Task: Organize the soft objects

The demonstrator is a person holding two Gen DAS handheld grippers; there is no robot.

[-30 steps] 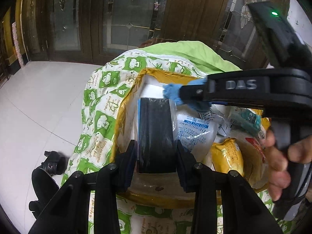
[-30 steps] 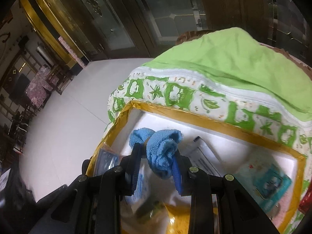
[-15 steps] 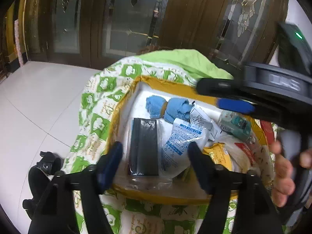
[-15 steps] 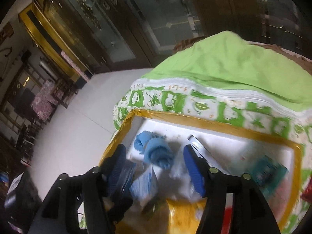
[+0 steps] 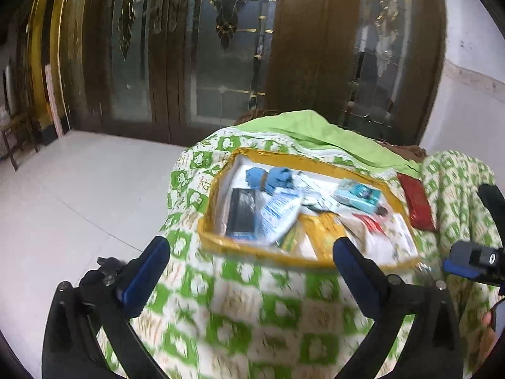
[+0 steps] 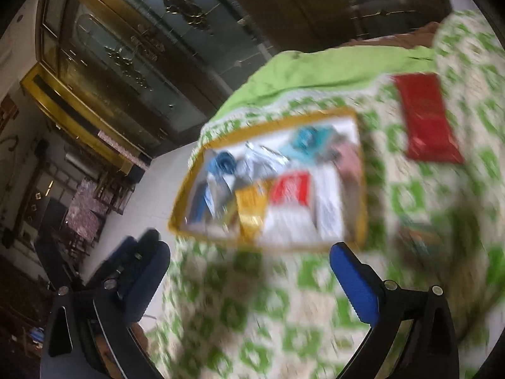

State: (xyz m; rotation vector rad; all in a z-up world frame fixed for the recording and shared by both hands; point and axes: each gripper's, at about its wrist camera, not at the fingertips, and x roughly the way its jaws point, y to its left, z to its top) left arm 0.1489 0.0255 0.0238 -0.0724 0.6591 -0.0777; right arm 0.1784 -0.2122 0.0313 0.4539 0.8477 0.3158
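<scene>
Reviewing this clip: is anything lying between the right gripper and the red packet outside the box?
Nothing visible. In the right wrist view the right gripper stands open and empty, and only bare green patterned cloth lies between it and the red packet. The box sits to the packet's left, off that path. The view is blurred.

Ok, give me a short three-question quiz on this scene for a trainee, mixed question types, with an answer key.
1. True or false: the left claw is clamped on the black flat packet.
2. Where does the rolled blue cloth lie?
A. in the yellow-rimmed white box
B. on the floor
C. in the right claw
3. Fill in: the flat red packet lies ____ the box, on the green-and-white patterned cover.

Key: 1 false, both claws have just been opening and hold nothing; 2 A; 3 outside.
</scene>
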